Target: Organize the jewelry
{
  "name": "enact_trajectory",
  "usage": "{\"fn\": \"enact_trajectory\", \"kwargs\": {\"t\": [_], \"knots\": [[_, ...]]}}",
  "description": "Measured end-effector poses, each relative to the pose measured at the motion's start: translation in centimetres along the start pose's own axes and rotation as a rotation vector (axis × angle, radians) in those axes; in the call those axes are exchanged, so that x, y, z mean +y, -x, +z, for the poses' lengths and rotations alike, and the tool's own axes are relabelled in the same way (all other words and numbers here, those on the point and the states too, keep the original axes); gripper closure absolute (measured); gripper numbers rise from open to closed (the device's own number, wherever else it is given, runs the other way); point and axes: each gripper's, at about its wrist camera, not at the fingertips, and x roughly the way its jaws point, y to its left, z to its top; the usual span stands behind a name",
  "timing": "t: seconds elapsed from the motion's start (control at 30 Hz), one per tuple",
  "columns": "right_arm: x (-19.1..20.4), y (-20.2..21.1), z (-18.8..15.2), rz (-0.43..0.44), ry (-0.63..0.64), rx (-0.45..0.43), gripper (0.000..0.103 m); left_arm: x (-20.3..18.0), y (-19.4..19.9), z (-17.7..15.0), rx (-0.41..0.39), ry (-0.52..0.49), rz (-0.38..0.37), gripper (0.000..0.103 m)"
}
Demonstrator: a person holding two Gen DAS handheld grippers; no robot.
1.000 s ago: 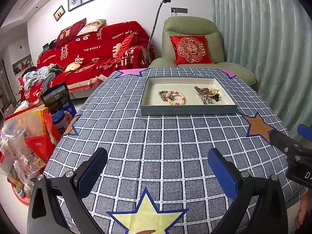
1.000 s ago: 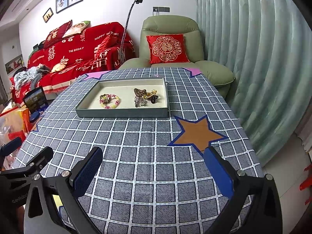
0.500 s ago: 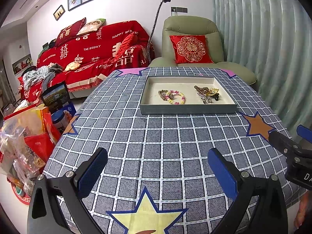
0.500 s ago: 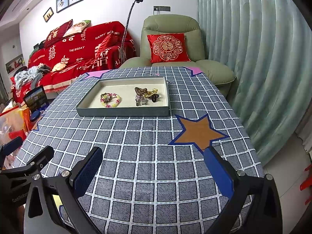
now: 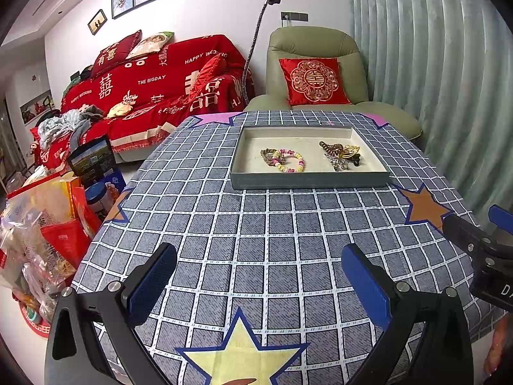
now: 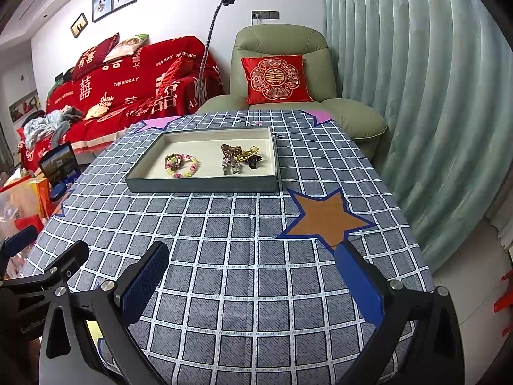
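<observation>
A grey tray (image 5: 307,182) (image 6: 202,187) with a cream lining sits at the far middle of the table. In it lie a beaded bracelet (image 5: 290,160) (image 6: 182,165) on the left and a cluster of hair clips (image 5: 341,155) (image 6: 239,157) on the right. My left gripper (image 5: 258,276) is open and empty above the near table edge. My right gripper (image 6: 251,276) is open and empty, well short of the tray. Each gripper shows at the edge of the other's view, the right one (image 5: 474,240) and the left one (image 6: 41,266).
A checked grey cloth with star patches (image 5: 256,224) covers the table. A green armchair with a red cushion (image 5: 315,77) stands behind it, a red sofa (image 5: 154,86) to the left, curtains (image 5: 449,80) to the right. Bags and boxes (image 5: 41,224) crowd the floor on the left.
Both views have shifted very slightly; the tray looks marginally closer. Both grippers stay open and empty.
</observation>
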Motion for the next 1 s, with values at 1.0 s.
{"fn": "enact_trajectory", "kwargs": {"t": [1.0], "knots": [[0.06, -0.02, -0.08, 0.002, 0.001, 0.003, 0.000, 0.16, 0.08, 0.16, 0.002, 0.003, -0.012, 0.000]]}}
